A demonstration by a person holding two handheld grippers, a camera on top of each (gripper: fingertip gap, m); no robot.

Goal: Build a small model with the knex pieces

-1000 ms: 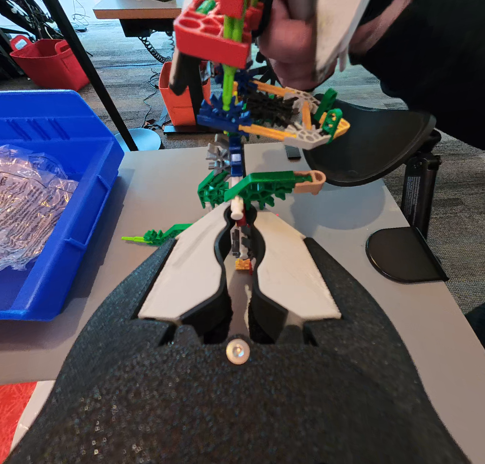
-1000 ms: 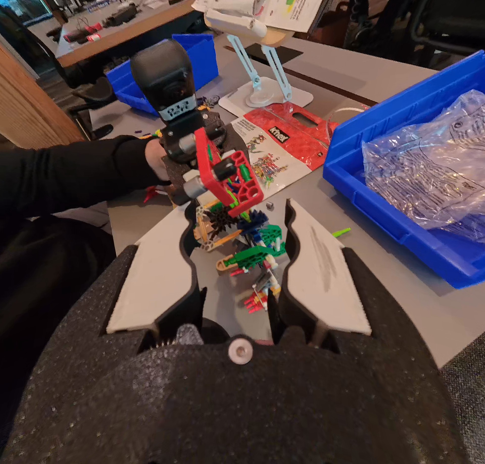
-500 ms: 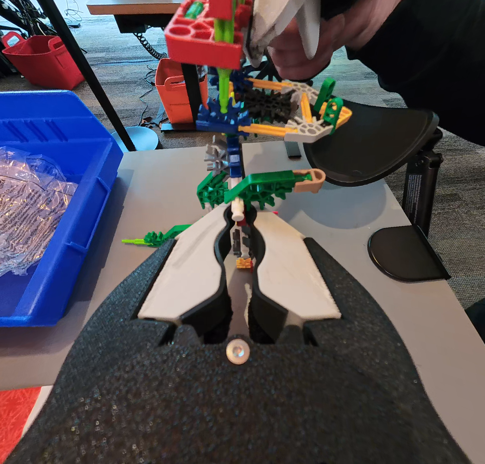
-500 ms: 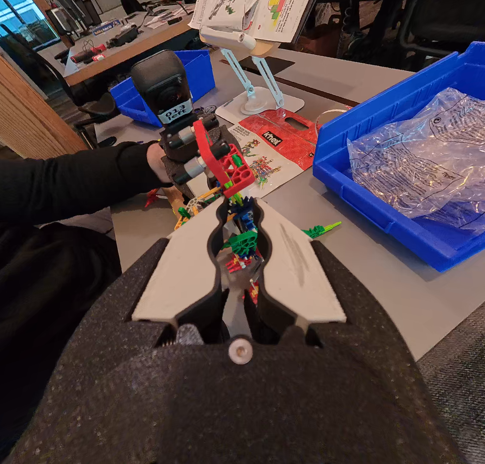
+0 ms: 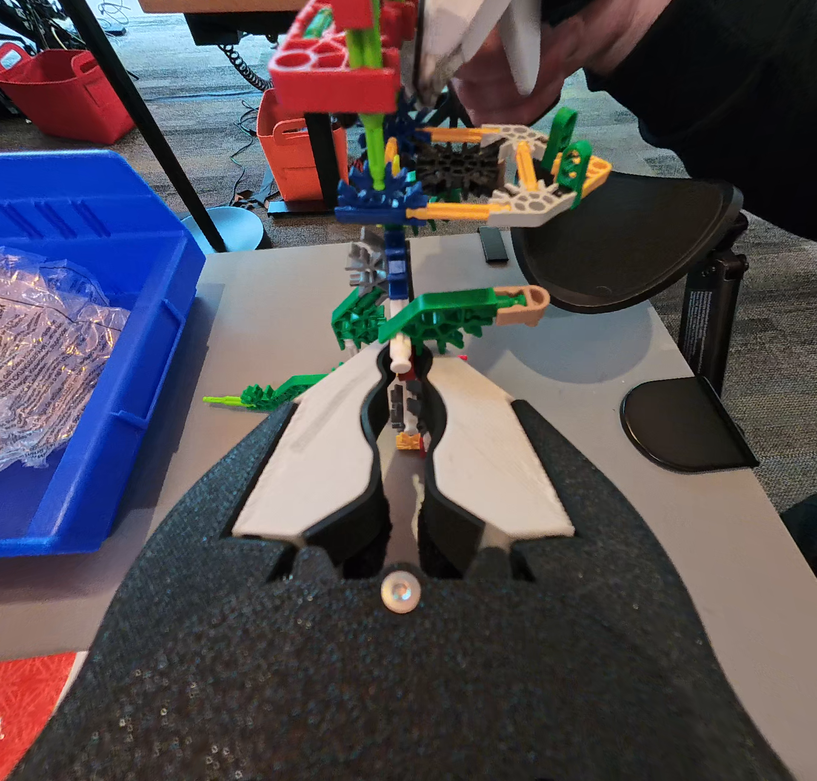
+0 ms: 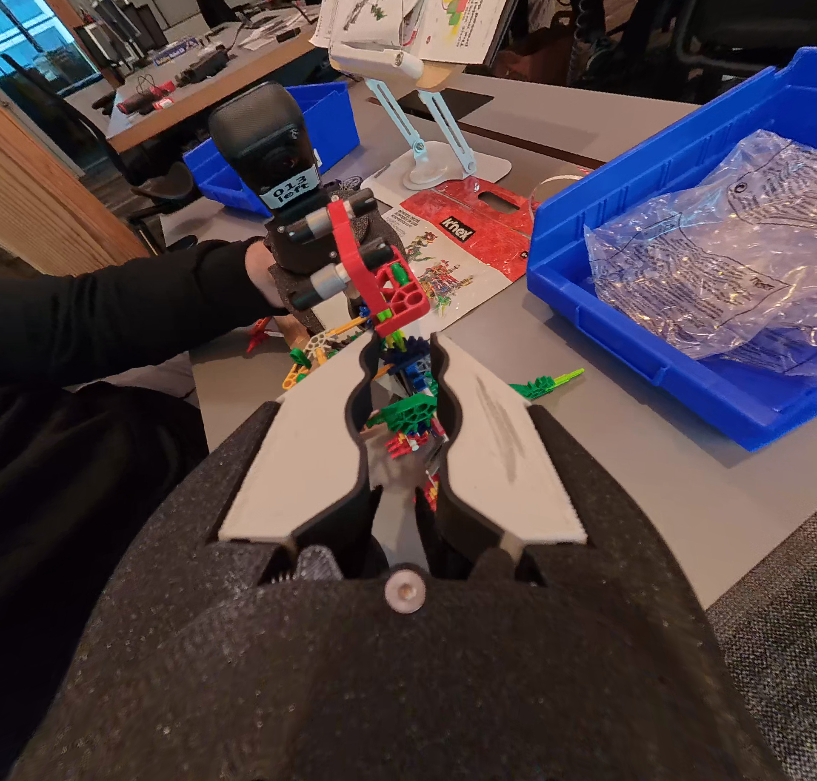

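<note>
Between both grippers, model's [image 5: 398, 282] lower end hides.

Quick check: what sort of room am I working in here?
Likely an office or lab workspace: grey desks, blue plastic parts bins, a black office chair on grey carpet, and an instruction booklet on a stand.

Even, soft indoor light; daylight from window [image 6: 40, 48] far left. Faint shadows on my bench [image 5: 574, 362]. Glare on plastic bag [image 6: 707, 247]. My other hand [image 5: 552, 52] motion-blurred. Strong fisheye bending at edges. Near foreground soft.
</note>
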